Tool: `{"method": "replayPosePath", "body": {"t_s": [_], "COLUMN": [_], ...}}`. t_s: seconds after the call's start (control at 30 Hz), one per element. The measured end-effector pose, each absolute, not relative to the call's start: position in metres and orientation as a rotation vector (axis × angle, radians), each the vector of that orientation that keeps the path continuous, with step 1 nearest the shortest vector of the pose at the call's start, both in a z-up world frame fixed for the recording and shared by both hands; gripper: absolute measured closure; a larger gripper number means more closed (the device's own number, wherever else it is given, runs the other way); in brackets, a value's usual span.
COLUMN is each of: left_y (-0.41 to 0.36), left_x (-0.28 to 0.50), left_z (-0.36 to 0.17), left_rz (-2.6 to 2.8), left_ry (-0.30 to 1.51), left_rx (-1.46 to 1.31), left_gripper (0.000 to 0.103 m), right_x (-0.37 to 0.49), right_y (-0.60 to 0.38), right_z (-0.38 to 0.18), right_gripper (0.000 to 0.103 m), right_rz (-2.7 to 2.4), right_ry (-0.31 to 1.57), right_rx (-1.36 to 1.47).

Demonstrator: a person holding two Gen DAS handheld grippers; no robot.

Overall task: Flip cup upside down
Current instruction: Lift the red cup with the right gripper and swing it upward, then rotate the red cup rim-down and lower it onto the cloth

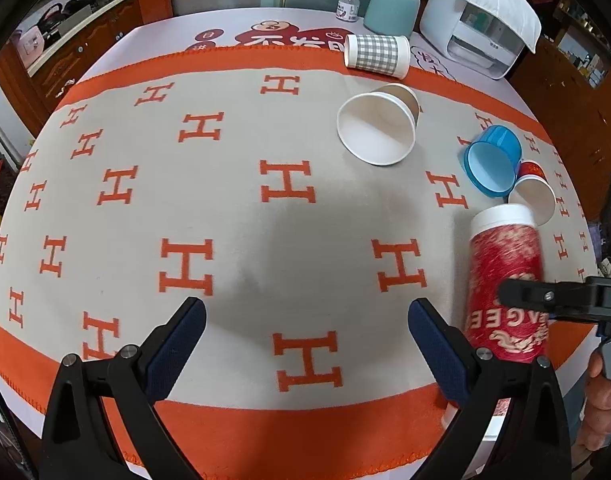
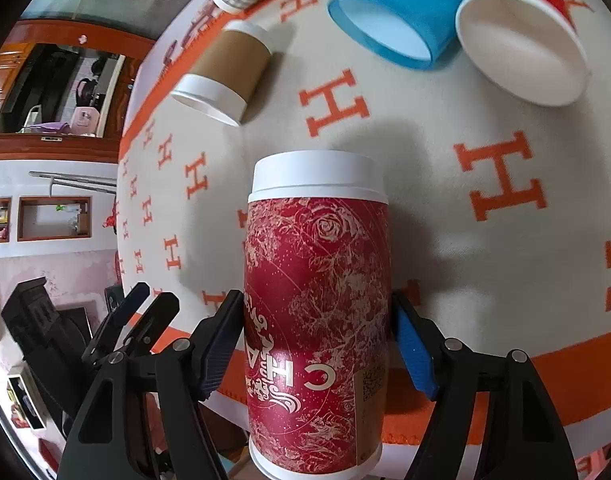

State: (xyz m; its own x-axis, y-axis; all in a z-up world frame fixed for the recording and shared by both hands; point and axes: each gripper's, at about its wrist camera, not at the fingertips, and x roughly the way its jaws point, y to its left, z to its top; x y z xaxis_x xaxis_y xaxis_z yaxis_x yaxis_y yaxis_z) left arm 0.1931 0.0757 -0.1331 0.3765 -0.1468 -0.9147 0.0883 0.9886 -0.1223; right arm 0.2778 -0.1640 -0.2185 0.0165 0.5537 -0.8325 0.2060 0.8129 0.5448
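Orange letter H repeated across the beige cloth (image 1: 233,208), upside-down white "CHA" on the tall red cup (image 2: 317,312), a QR code beside it, "DA" on the right tongs (image 2: 317,344)

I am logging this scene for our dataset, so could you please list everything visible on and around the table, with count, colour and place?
Tall cup: 1, red with white ends, held by the right gripper.
Brown-sleeved cup: 1, white and brown, on its side mid-table.
Checked cup: 1, grey-white, on its side near the far edge.
Blue cup: 1, on its side at the right.
Small red cup: 1, red, white inside, beside the blue cup.
Blanket: 1, beige and orange, covering the table.
Teal canister: 1, far edge.
Small jar: 1, beside the canister.
White appliance: 1, far right.
Left gripper: open, empty.
Right gripper: closed on the tall cup.
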Motion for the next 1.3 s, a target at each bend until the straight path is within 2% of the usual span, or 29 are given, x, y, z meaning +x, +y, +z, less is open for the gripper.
{"method": "replayPosePath", "body": {"t_s": [0.17, 0.4, 0.7, 0.93, 1.3], "left_y": [0.078, 0.074, 0.076, 0.077, 0.064], "left_x": [0.186, 0.175, 0.164, 0.152, 0.121], "left_z": [-0.128, -0.126, -0.126, -0.117, -0.090], "left_rz": [-0.144, -0.144, -0.127, -0.125, -0.159], "left_ry": [1.157, 1.144, 1.131, 1.088, 1.014], "left_rx": [-0.054, -0.041, -0.056, -0.043, -0.028], "left_gripper": [0.003, 0.003, 0.003, 0.003, 0.003], "right_x": [0.266, 0.245, 0.206, 0.171, 0.128], "right_y": [-0.168, -0.152, -0.129, -0.121, -0.126], "right_z": [-0.180, -0.129, -0.125, -0.139, -0.142], "right_gripper": [0.030, 0.030, 0.030, 0.029, 0.027], "right_rz": [0.294, 0.262, 0.222, 0.235, 0.255], "right_ry": [1.413, 1.046, 0.664, 0.624, 0.659], "right_rx": [0.549, 0.357, 0.204, 0.144, 0.122]}}
